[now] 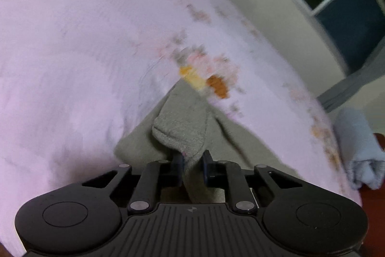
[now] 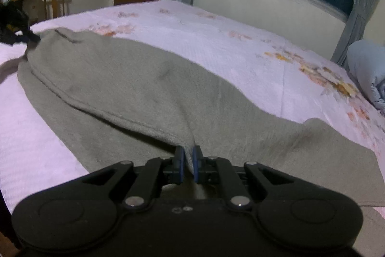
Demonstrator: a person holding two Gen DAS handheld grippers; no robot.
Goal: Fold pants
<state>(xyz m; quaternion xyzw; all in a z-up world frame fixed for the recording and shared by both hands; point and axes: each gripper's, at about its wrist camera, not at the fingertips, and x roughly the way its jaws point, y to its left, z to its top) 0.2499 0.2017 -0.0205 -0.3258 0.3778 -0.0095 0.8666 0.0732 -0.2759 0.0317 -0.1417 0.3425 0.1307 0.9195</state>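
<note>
Pants [image 2: 134,86] of grey fleece lie mid-frame across the pink bedspread [image 2: 240,45], pinched by both the left gripper [image 1: 192,160] and the right gripper [image 2: 189,155].

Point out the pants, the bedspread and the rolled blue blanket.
pants [image 2: 134,78]: right wrist view, flat middle of fabric.
bedspread [image 2: 216,40]: right wrist view, bare pink area.
rolled blue blanket [image 1: 358,146]: left wrist view, roll's side.

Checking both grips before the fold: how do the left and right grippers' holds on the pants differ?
The left gripper pinches a bunched, raised lump of the grey pants; the right gripper pinches a flatter edge fold. The left view is motion-blurred, the right sharper. Both are shut on fabric above the pink bedspread.
</note>
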